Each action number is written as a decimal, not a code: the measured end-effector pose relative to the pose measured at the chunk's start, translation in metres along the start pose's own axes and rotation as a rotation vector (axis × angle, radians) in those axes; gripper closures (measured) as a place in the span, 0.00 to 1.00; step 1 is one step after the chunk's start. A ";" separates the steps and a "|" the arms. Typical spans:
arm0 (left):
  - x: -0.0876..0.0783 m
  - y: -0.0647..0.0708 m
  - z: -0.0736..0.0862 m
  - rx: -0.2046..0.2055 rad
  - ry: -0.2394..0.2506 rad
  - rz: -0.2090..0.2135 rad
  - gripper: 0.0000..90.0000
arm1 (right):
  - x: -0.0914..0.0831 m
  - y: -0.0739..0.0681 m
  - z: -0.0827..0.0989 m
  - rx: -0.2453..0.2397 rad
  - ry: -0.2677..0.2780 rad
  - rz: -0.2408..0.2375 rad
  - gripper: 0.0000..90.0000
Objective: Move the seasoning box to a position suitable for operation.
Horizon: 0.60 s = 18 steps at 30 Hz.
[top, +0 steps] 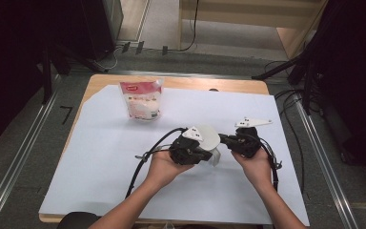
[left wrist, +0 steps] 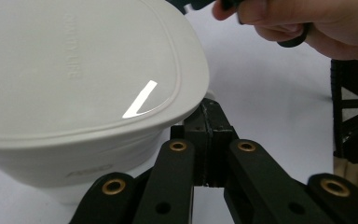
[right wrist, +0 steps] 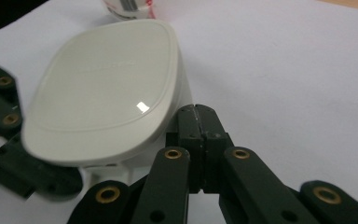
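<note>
Partly behind both closed, empty grippers, left gripper point(top: 208, 153) and right gripper point(top: 223, 139): white lidded container point(top: 210, 137).

Red-and-white bag point(top: 142, 100) upright on white sheet point(top: 124, 181) at table's point(top: 100, 82) far left; cables point(top: 293, 102) on floor.

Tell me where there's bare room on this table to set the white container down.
The white sheet is bare to the left of the left gripper and in front of the pouch. It is also bare at the far right corner beyond the right gripper. The middle is crowded: both grippers flank the white container, and cables trail there.
</note>
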<state>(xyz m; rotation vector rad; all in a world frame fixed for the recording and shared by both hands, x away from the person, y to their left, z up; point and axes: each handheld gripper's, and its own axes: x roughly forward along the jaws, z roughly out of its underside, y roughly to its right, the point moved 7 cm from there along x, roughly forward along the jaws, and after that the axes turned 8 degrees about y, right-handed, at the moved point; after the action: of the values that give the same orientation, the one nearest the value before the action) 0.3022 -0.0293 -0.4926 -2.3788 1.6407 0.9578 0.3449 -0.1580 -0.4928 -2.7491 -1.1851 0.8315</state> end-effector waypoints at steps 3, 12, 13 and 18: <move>-0.009 0.000 0.000 0.010 -0.012 0.014 0.94 | -0.008 -0.002 0.000 -0.004 -0.004 -0.001 1.00; -0.034 -0.005 0.004 0.049 -0.057 0.078 0.67 | -0.033 -0.011 0.001 -0.007 0.019 -0.013 1.00; -0.035 -0.007 0.004 0.045 -0.062 0.080 0.62 | -0.036 -0.012 0.002 -0.001 0.020 -0.015 1.00; -0.045 -0.017 0.005 0.036 -0.047 0.061 0.52 | -0.044 -0.014 0.004 0.004 0.023 -0.017 1.00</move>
<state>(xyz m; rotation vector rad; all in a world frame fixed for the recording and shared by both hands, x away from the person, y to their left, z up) 0.3046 0.0164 -0.4760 -2.2776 1.7075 0.9782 0.3081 -0.1790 -0.4725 -2.7344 -1.1992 0.7969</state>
